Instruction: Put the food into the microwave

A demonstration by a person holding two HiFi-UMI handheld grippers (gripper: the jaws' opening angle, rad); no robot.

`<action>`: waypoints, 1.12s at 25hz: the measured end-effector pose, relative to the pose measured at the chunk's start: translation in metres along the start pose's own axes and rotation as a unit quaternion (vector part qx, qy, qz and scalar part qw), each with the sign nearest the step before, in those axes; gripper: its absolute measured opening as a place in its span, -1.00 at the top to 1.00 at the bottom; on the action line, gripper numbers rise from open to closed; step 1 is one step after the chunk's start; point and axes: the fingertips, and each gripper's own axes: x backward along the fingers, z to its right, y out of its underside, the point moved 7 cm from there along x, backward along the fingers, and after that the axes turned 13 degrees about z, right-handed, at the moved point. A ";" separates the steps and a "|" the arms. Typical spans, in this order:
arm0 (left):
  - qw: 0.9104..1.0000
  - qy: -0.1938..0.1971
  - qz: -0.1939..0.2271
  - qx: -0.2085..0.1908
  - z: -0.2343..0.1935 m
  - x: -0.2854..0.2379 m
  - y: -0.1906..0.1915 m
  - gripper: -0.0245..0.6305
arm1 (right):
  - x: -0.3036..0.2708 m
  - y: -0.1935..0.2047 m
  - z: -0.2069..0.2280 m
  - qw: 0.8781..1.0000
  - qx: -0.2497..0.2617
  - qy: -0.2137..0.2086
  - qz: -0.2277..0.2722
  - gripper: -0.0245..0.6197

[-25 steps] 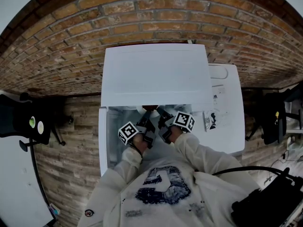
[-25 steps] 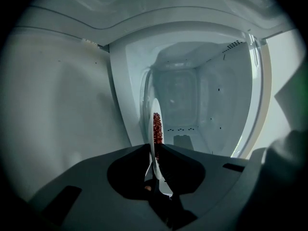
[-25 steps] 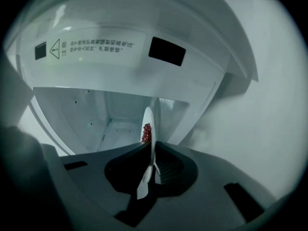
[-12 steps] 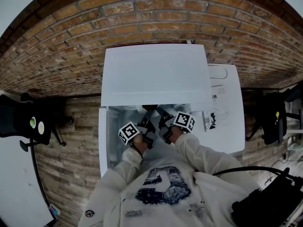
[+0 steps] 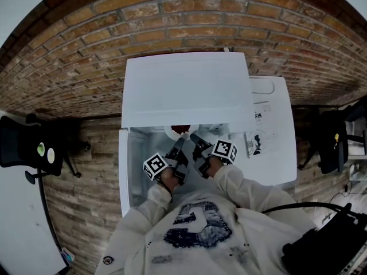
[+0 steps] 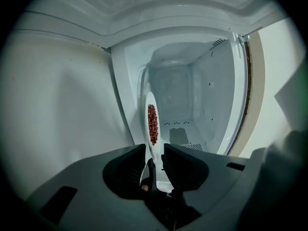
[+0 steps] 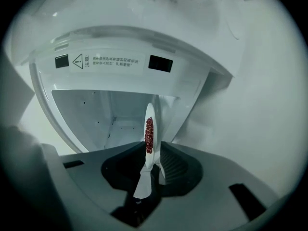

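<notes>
A white plate (image 5: 181, 130) with red food (image 6: 152, 124) sits at the mouth of the open white microwave (image 5: 186, 90). My left gripper (image 5: 179, 148) holds its jaws around the plate's near rim. They have just been opening, and in the left gripper view the left gripper (image 6: 154, 150) shows a gap beside the thin rim. My right gripper (image 5: 195, 141) is at the rim from the right. In the right gripper view the right gripper (image 7: 151, 153) has its pads shut on the plate (image 7: 150, 114). The cavity (image 6: 192, 100) lies beyond.
The microwave door (image 5: 123, 171) stands swung open at the left, close to my left gripper. A white cabinet top (image 5: 275, 153) with stickers lies to the right. A brick wall is behind, a black chair (image 5: 28, 145) is far left, and black gear (image 5: 321, 245) is at lower right.
The plate with the red food shows a little more below the microwave's top edge. Both hands stay almost where they were.
</notes>
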 end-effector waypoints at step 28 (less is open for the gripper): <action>1.000 -0.013 0.012 0.010 -0.002 -0.014 -0.008 0.84 | -0.014 0.003 0.002 0.999 -0.028 -0.014 -0.006 0.84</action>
